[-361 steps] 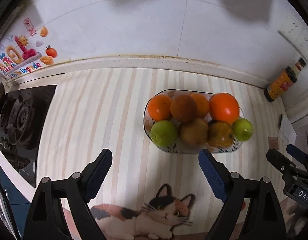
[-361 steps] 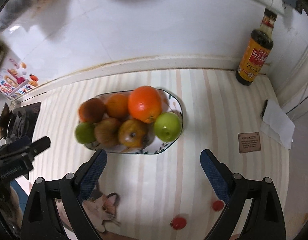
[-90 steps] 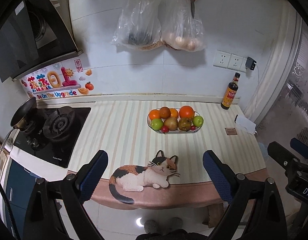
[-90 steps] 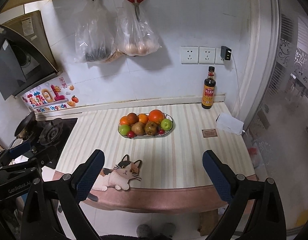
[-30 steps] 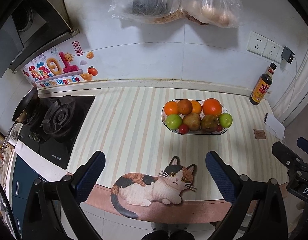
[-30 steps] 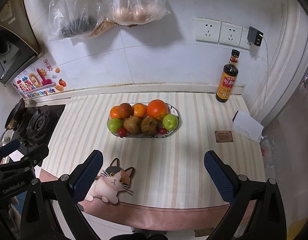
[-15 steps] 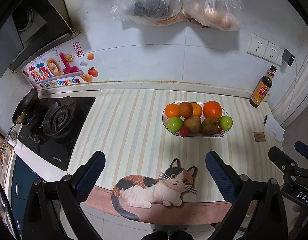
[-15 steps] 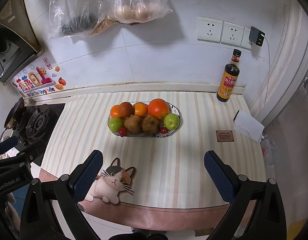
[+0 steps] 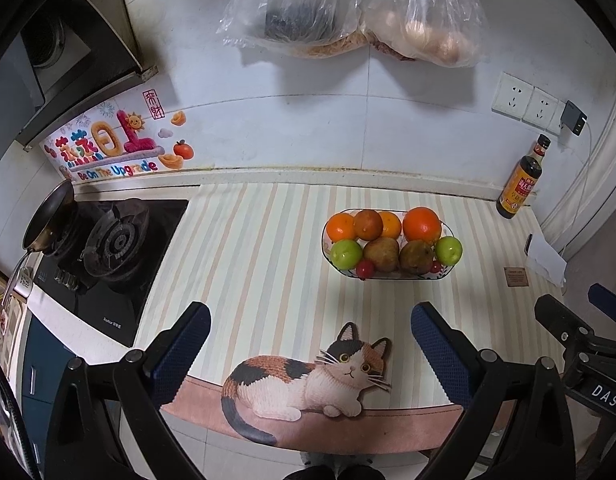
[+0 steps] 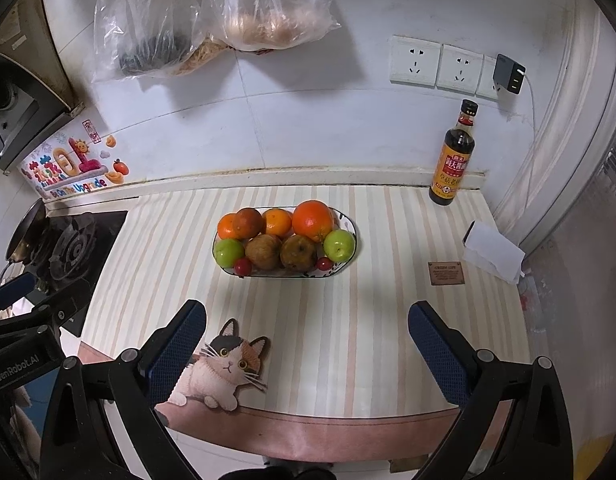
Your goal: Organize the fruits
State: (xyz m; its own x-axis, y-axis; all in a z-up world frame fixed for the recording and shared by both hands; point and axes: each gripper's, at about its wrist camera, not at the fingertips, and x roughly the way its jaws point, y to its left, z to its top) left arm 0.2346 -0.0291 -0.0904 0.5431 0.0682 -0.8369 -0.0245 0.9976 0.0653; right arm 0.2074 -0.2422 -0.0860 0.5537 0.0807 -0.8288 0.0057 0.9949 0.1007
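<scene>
Left wrist view: my left gripper [image 9: 310, 334] hangs over the front edge of the striped counter [image 9: 267, 248], its jaws spread wide with nothing between them. Well ahead stands the oval fruit dish [image 9: 448, 276], full with oranges [image 9: 422, 224] at the back, two green apples [image 9: 346, 254] at the ends, brown pears [image 9: 382, 254] between them and small red fruits [image 9: 364, 269] at the front rim. A cat picture [image 9: 308, 380] lies on the counter edge below me.

Right wrist view: my right gripper [image 10: 307, 332] is also wide open and empty. The dish [image 10: 350, 224] sits ahead, slightly to the left. A sauce bottle [image 10: 454, 160] stands by the wall, far right of the dish.
</scene>
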